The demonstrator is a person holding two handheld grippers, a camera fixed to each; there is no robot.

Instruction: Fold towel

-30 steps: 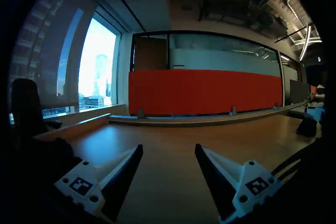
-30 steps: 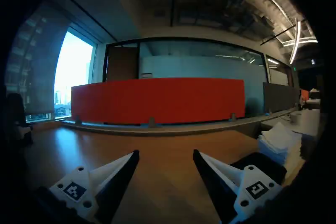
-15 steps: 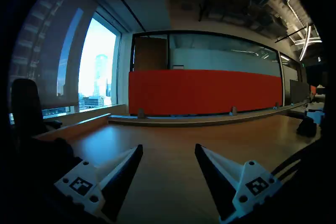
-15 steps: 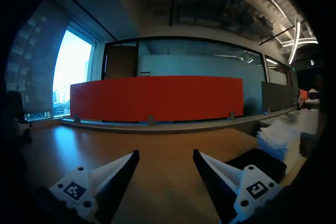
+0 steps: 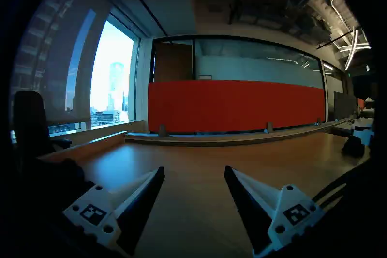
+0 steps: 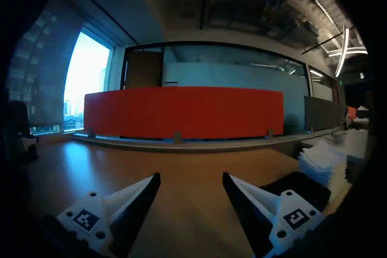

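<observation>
A stack of folded white towels (image 6: 321, 161) sits at the right end of the wooden table (image 6: 193, 171) in the right gripper view, with a dark cloth (image 6: 302, 188) lying flat in front of it. My right gripper (image 6: 191, 178) hovers low over the table, open and empty, left of the dark cloth. In the left gripper view my left gripper (image 5: 194, 171) is also open over bare wood (image 5: 203, 161), nothing between its fingers. A dark object (image 5: 353, 145) and a pale blue-white thing (image 5: 363, 134) sit at the table's far right there.
A red divider panel (image 5: 237, 105) runs along the table's far edge, with a glass wall behind. A bright window (image 5: 111, 83) is on the left, and a black chair (image 5: 29, 122) stands by it. More white stacks (image 6: 355, 137) lie at far right.
The right gripper view has shifted slightly, with the red panel and towel stack drifting a little right. The left gripper has stayed still.
</observation>
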